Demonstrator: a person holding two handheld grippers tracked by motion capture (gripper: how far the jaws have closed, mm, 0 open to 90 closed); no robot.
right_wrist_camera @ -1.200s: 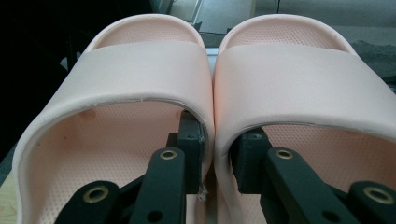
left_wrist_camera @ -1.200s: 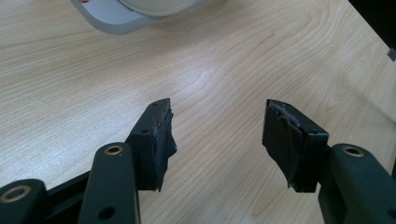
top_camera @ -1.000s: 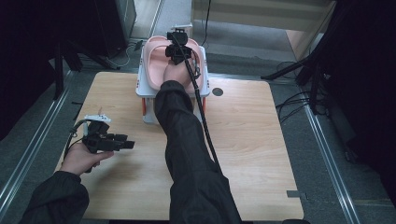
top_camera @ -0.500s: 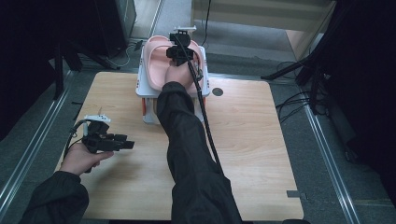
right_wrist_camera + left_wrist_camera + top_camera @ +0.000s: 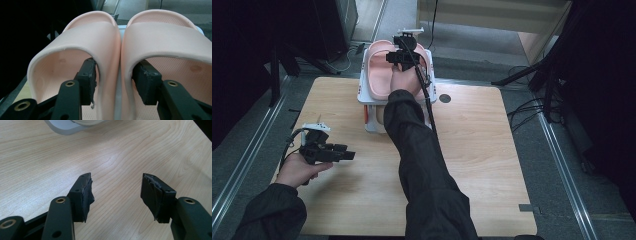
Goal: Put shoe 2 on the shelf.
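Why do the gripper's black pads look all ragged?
The left gripper's pads are chipped and torn along their edges. The pink slippers sit neatly side by side on the white rack; nothing else looks odd.

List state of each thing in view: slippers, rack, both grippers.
Left pink slipper: upright on the rack, one right-gripper jaw under its strap.
Right pink slipper: upright beside it, sides touching, other jaw under its strap.
White rack: at the table's far edge, bearing both slippers.
Right gripper: jaws just opened, pads off the straps.
Left gripper: open, empty, over bare table.
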